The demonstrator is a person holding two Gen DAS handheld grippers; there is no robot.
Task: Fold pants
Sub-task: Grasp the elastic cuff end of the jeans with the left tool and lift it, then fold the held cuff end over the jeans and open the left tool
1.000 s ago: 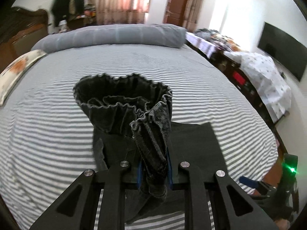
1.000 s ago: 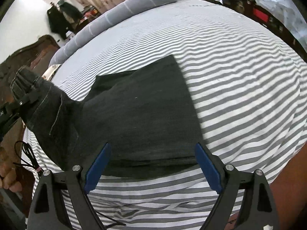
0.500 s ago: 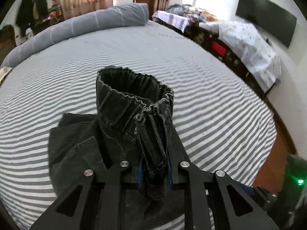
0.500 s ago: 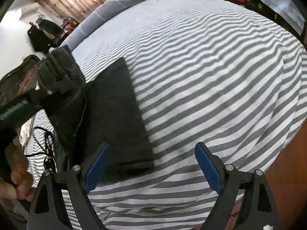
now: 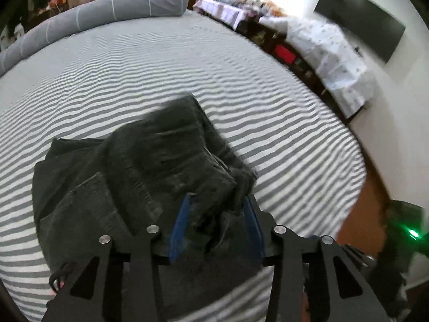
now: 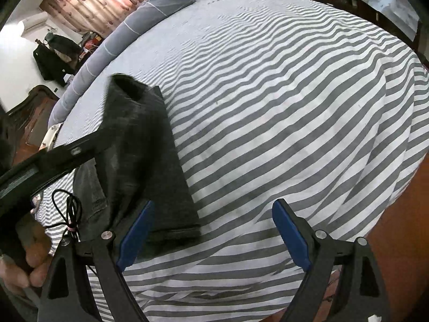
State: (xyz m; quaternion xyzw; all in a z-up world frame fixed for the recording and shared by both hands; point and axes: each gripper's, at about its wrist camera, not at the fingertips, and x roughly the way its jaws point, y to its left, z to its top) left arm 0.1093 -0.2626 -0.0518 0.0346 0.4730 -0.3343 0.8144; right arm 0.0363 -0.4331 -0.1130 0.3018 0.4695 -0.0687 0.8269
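Left gripper fingers parted, blue pads flanking bunched waistband of pants, fabric between them; firm clamp cannot be told through blur. Right gripper fingers spread wide, nothing between, hovering over bed edge just beside pants. Dark pants lie folded on striped bedsheet, near front edge. Grey bolster along far side. Black cable near person's hand.
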